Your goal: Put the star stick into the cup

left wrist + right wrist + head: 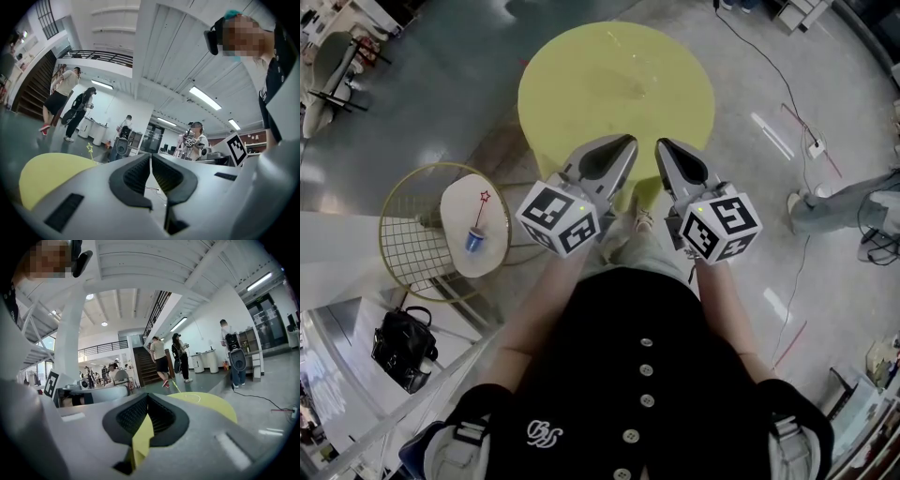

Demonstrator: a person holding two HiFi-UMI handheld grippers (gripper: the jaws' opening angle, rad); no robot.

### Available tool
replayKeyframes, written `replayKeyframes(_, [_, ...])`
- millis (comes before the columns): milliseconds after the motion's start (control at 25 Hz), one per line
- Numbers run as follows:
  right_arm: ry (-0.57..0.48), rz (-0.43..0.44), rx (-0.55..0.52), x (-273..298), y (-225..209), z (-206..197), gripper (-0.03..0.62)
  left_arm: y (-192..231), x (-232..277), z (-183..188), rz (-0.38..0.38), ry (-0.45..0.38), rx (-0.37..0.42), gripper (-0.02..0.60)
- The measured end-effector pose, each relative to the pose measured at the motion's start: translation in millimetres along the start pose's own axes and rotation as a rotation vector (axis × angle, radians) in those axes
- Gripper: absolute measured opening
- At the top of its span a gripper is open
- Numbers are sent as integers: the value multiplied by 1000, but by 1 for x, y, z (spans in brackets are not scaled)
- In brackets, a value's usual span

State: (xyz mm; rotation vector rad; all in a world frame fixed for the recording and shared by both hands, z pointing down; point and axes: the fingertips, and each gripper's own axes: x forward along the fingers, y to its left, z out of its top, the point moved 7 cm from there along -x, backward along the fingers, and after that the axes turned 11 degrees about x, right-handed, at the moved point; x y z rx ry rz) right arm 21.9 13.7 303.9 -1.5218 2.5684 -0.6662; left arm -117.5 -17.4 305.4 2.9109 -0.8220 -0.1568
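Both left gripper [628, 142] and right gripper [664, 145] hover at the near edge of the yellow table [581, 84], jaws pressed together, empty; star stick [481, 212] stands in cup [475, 241], left of that table.

Left gripper [628, 142] and right gripper [662, 145] point at the yellow table [609, 84]; star stick [481, 214] stands in cup [475, 241] at left.

Ceiling strip lights [204, 97] give bright, even light; the polished floor [773, 136] shows glare streaks and shadows are faint. Both gripper views bulge toward black circular edges, with the left gripper [150, 158] and right gripper [147, 398] soft near the lens.
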Motion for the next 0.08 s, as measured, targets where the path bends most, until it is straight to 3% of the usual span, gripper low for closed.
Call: replayKeyframes(80, [5, 4, -1, 1, 2, -1, 3, -2, 1, -1, -8, 2, -6, 25])
